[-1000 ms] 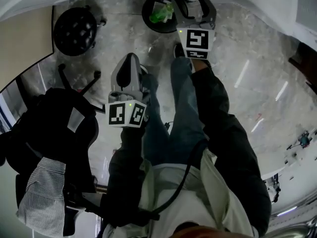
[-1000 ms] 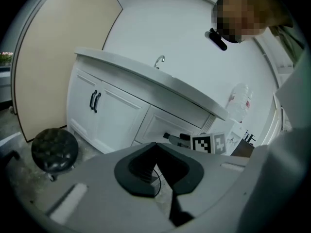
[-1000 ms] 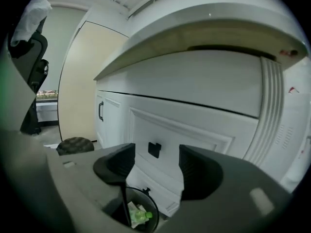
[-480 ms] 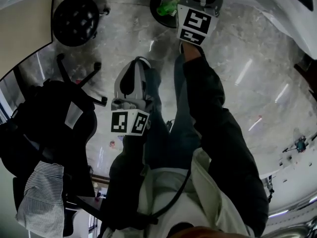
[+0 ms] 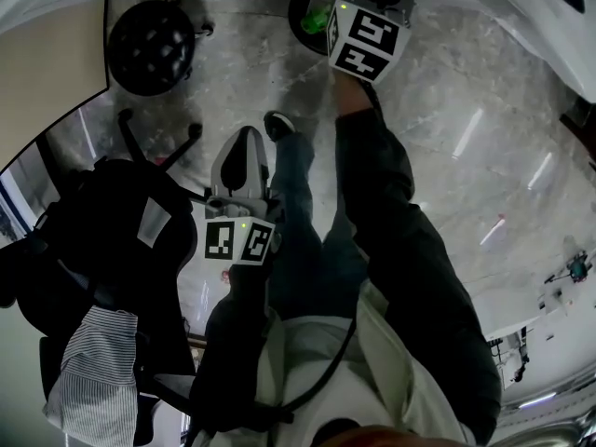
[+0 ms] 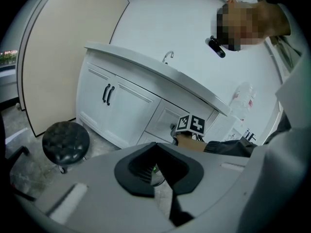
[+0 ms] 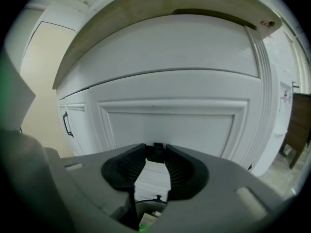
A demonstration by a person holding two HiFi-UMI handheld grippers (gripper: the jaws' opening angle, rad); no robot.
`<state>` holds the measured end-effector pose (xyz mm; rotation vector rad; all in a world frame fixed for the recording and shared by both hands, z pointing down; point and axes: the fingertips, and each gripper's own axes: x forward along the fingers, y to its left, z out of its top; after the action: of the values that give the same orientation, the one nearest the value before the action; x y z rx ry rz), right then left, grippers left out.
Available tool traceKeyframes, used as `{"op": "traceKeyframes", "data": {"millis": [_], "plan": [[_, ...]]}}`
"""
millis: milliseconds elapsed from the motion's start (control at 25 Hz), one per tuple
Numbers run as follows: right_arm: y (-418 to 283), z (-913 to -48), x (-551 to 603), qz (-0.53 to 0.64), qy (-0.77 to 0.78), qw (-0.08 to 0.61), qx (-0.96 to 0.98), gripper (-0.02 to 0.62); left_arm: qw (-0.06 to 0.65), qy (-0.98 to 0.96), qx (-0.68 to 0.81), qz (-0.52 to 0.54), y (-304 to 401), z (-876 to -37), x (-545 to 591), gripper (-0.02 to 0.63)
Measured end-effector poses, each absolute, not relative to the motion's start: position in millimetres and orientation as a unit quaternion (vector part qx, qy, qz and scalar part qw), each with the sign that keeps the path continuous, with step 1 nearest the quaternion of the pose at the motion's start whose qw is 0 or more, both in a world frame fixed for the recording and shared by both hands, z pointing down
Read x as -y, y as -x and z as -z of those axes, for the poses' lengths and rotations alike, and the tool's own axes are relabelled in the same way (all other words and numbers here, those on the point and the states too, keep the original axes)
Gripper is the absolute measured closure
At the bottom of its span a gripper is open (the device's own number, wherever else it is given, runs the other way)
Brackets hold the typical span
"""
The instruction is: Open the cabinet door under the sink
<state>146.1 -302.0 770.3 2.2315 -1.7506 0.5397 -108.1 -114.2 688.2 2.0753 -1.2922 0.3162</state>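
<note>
The right gripper (image 7: 156, 154) was much the nearer of the two, hard up against the cabinet door (image 7: 175, 125), which filled the middle of its view straight ahead. Its jaws looked pinched on a small dark handle (image 7: 156, 148) at their tips. Too little of the handle showed to tell its long axis. Any opening pull would probably run straight back toward the person. The left gripper (image 6: 158, 165), jaws pressed together on nothing, hung well apart from the cabinet.
</note>
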Motion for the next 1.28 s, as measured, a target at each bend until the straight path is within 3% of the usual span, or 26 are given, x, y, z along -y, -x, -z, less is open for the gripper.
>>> {"op": "traceKeyframes", "data": {"millis": [720, 1280], "plan": [[-113, -771, 244, -0.179, -0.715, 0.175, 0.652, 0.471, 0.327, -0.813, 0.47, -0.107, 94, -675, 117, 0.6], [-65, -775, 158, -0.178, -0.69, 0.211, 0.669, 0.474, 0.319, -0.82, 0.465, -0.096, 123, -662, 95, 0.6]]}}
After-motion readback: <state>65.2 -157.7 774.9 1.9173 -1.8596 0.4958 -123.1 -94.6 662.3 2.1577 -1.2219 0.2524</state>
